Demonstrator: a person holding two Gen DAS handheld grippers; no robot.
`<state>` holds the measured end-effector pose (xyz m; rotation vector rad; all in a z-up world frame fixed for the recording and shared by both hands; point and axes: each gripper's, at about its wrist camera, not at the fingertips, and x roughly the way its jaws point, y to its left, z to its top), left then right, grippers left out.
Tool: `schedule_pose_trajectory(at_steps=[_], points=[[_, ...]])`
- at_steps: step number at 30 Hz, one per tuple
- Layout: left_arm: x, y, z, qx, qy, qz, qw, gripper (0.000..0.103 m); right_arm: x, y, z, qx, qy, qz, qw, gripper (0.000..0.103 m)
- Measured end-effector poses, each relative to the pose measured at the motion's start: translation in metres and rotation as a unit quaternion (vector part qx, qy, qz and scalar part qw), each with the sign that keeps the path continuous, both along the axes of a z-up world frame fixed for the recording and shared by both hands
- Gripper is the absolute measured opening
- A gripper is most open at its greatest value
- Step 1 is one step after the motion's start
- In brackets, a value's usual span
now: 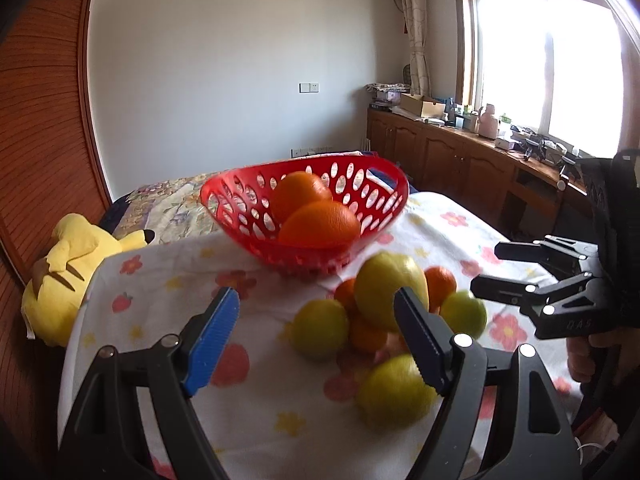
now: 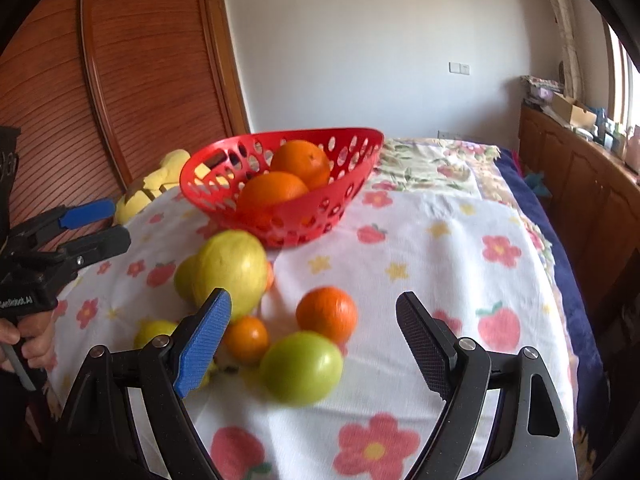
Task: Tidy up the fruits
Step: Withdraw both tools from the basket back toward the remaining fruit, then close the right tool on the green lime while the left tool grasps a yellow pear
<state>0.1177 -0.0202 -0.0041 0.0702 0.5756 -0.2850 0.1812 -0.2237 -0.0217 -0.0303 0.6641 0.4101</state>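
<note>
A red perforated basket (image 1: 304, 256) (image 2: 304, 208) stands on the flowered cloth with two oranges (image 1: 320, 224) (image 2: 272, 192) in it. In front of it lies a loose pile: a big yellow fruit (image 1: 384, 280) (image 2: 232, 264), a green fruit (image 1: 464, 312) (image 2: 300, 364), small oranges (image 1: 366, 336) (image 2: 326, 312) and yellow-green fruits (image 1: 320, 328). My left gripper (image 1: 316, 336) (image 2: 120, 222) hovers open just short of the pile's left side. My right gripper (image 2: 314, 340) (image 1: 488, 266) hovers open on the pile's right side. Neither holds anything.
A yellow plush toy (image 1: 60, 272) (image 2: 160, 180) lies off the cloth's left edge by a wooden slatted door (image 2: 140, 80). Wooden cabinets (image 1: 460, 160) with clutter run under the window on the right. A person's hand (image 2: 24, 340) grips the left tool's handle.
</note>
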Motion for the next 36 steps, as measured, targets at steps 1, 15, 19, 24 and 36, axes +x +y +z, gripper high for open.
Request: schedule_pose_trajectory(at_steps=[1,15,19,24,36], points=[[-0.005,0.002,-0.005,0.001,-0.003,0.003,1.0,0.08,-0.002,0.0,-0.003,-0.001,0.001,-0.001,1.0,0.086],[-0.028,0.008,-0.038,-0.006,0.001,0.003,1.0,0.082,-0.027,0.007,-0.024,-0.001,0.006,-0.006,1.0,0.078],[-0.028,0.007,-0.04,-0.004,0.005,0.003,1.0,0.082,-0.025,0.009,-0.026,-0.005,0.009,-0.01,1.0,0.077],[-0.029,0.008,-0.042,-0.007,0.002,0.001,1.0,0.082,-0.021,0.013,-0.028,-0.017,0.016,-0.012,1.0,0.077],[-0.03,0.007,-0.043,-0.004,0.004,0.01,0.9999,0.082,-0.011,0.017,-0.042,-0.039,0.046,-0.008,0.998,0.055]])
